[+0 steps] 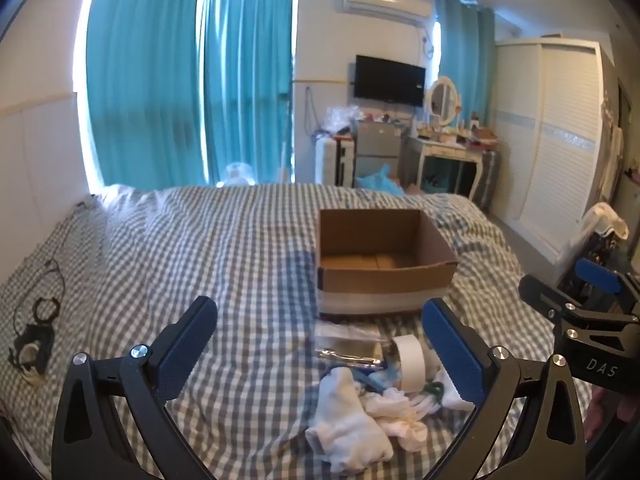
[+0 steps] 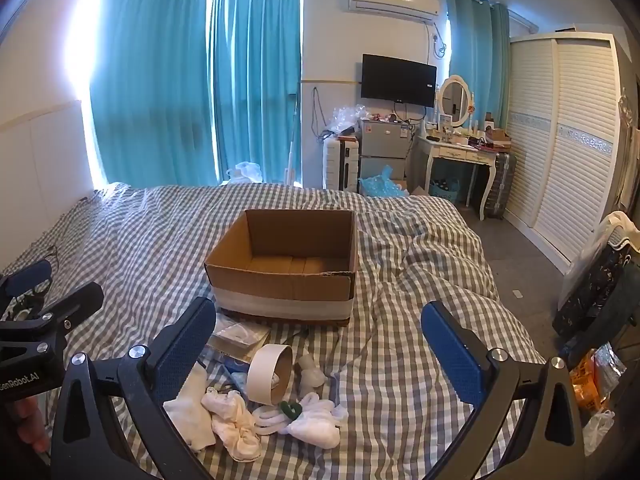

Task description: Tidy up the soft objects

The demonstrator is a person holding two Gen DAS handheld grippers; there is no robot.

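Both claws were found spread wide and grasping nothing: the left claw [image 1: 320, 344] and the right claw [image 2: 320, 344] hung above the checked bed cover [image 2: 400, 360]. An open cardboard box [image 2: 288, 264] stood on the bed (nothing visible inside). Just in front of it lay a heap of white socks [image 2: 224, 420], one bundle [image 2: 316, 428] beside a small green clip [image 2: 291, 410]. A tape roll [image 2: 268, 374] stood on edge against the heap, with flat clear packets [image 2: 240, 338] lying between roll and box. The socks sat low between the left claw's fingers [image 1: 452, 356].
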